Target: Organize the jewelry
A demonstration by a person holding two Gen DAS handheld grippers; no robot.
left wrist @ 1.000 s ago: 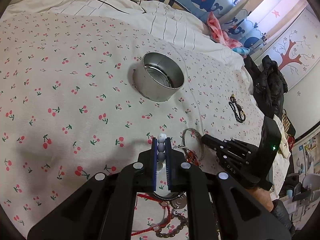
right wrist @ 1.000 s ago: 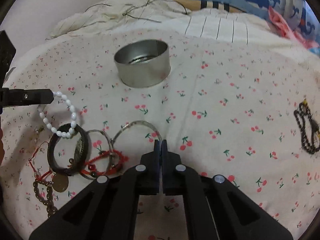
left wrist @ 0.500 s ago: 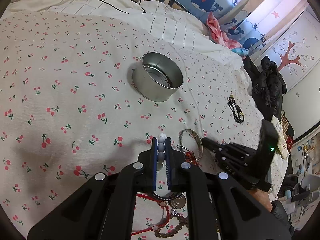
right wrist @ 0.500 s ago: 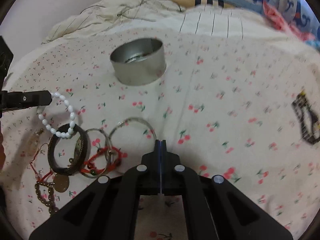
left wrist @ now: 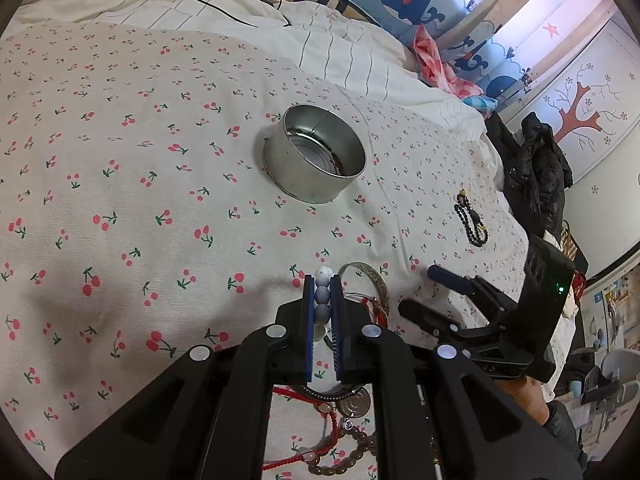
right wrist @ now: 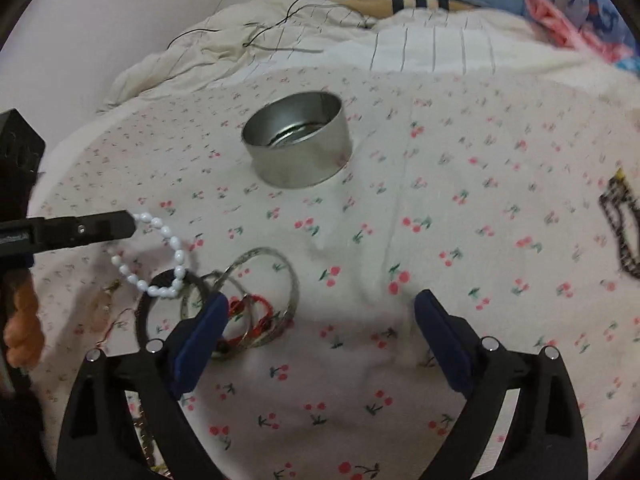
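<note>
My left gripper [left wrist: 322, 300] is shut on a white bead bracelet [left wrist: 322, 294]. In the right wrist view the left gripper [right wrist: 120, 222] holds the bracelet's loop [right wrist: 168, 258] dangling over a pile of jewelry. The pile holds a silver bangle [right wrist: 276, 276], a red cord bracelet [right wrist: 252, 316] and a dark bangle [right wrist: 160, 300]. My right gripper [right wrist: 320, 300] is opening, jaws wide, only cherry-print sheet between them; its left finger overlaps the pile. An open round metal tin [left wrist: 316, 156] [right wrist: 298, 144] stands further back. A black bead bracelet [left wrist: 472, 220] [right wrist: 624, 236] lies apart at the right.
Everything lies on a bed with a cherry-print sheet [left wrist: 120, 200]. A rumpled striped blanket [right wrist: 280, 40] with a thin black cable sits behind the tin. A black jacket [left wrist: 536, 172] hangs past the bed's right edge. A brown bead chain [left wrist: 352, 452] lies near me.
The right gripper's jaws went from shut to wide apart, and its view rolled slightly. The left gripper kept still with the white bead bracelet.
</note>
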